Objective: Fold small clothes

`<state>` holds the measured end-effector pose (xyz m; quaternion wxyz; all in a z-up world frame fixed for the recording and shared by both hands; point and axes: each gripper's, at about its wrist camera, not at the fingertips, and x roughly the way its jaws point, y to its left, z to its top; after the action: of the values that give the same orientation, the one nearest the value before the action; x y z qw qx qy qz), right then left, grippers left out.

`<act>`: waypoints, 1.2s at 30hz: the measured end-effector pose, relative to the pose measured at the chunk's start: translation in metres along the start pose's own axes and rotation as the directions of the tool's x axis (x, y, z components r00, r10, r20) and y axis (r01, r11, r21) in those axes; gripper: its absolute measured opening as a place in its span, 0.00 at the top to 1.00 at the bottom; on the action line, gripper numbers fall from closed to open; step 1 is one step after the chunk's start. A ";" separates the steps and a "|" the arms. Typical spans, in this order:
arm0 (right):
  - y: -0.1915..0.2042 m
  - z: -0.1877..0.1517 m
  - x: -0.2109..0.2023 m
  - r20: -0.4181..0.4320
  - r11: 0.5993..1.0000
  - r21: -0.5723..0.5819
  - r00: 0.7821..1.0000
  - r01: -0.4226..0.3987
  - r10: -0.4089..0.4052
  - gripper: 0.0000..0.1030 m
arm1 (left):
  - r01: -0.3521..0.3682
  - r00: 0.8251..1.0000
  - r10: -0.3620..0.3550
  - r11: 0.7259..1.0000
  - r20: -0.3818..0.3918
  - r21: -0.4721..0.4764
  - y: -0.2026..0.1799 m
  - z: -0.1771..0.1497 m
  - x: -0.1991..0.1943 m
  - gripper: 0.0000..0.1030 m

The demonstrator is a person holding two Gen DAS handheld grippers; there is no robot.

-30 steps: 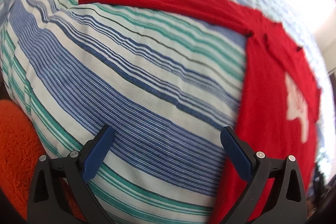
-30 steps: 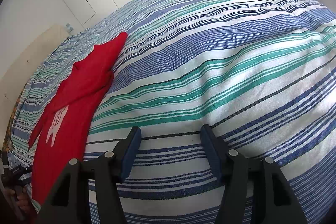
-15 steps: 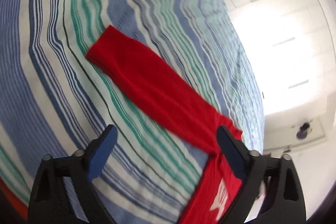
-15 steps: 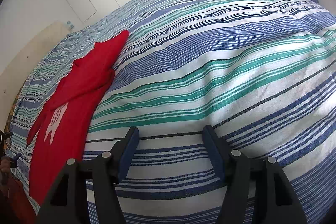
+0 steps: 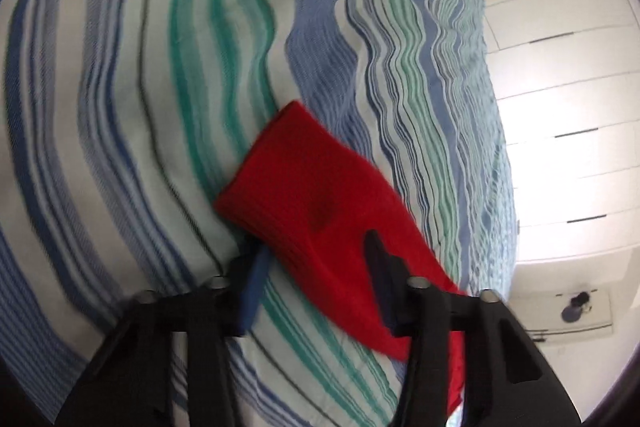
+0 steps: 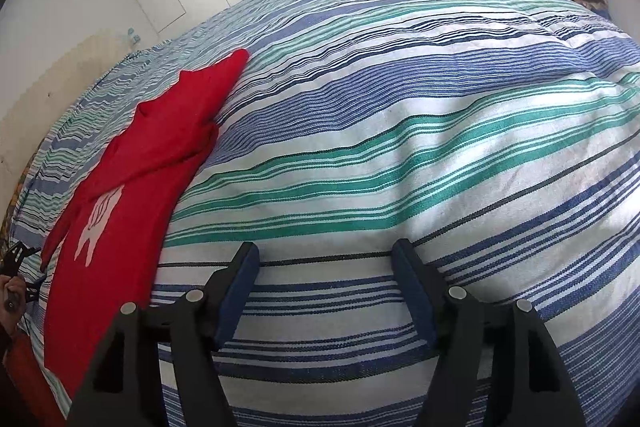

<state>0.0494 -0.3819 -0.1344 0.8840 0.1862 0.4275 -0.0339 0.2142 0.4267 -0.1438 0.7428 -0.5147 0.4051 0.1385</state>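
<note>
Our left tool (image 5: 316, 275) straddles the red shirt's sleeve (image 5: 320, 211) on the striped bed (image 5: 120, 107), jaws apart, seemingly closing to fold it; our right tool (image 6: 324, 287) hovers open beside the shirt (image 6: 132, 187).

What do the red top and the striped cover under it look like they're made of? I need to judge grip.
Red top: soft matte knit, probably cotton jersey or fine sweater knit; faint ribbing shows on the sleeve, which drapes limply. Its white print looks flat.
Striped cover: woven cotton-like cloth, matte, with visible twill-like thread texture, puffed over padding. Exact fibres cannot be told.
</note>
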 end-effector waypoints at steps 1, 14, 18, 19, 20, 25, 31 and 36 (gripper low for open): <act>0.000 0.000 0.000 0.000 1.000 -0.002 1.000 0.002 -0.002 0.33 | -0.023 1.000 0.023 1.000 0.002 0.005 -0.001 0.003 0.002 0.79; -0.002 0.000 -0.001 0.005 1.000 0.004 1.000 -0.016 0.016 0.30 | -0.059 0.996 -0.010 0.695 0.092 0.717 -0.226 -0.133 -0.045 0.94; -0.001 0.000 -0.001 0.005 1.000 0.003 1.000 -0.018 0.018 0.29 | 0.100 0.989 -0.145 0.483 -0.033 0.870 -0.314 -0.258 -0.040 0.94; -0.001 -0.001 -0.002 0.005 1.000 0.005 1.000 -0.020 0.020 0.29 | 0.135 0.985 -0.154 0.448 -0.073 0.884 -0.327 -0.288 -0.031 0.94; -0.001 -0.001 -0.002 0.006 1.000 0.007 1.000 -0.023 0.023 0.29 | 0.163 0.983 -0.145 0.415 -0.112 0.895 -0.333 -0.323 -0.021 0.93; -0.002 -0.002 -0.003 0.006 0.999 0.013 1.000 -0.031 0.031 0.29 | 0.127 0.968 0.157 0.367 -0.195 0.922 -0.290 -0.436 0.055 0.55; -0.006 -0.002 -0.005 0.010 0.998 0.027 0.999 -0.052 0.052 0.29 | 0.047 0.963 0.228 0.381 -0.144 0.923 -0.213 -0.394 0.025 0.55; -0.003 -0.002 -0.004 0.006 0.999 0.012 0.999 -0.049 0.049 0.25 | -0.195 0.959 0.276 0.450 0.072 0.872 -0.189 -0.272 0.012 0.47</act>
<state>0.0446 -0.3845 -0.1333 0.8848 0.2017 0.4198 -0.0153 0.2148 0.1041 -0.0682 0.8568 -0.0115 0.5155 -0.0051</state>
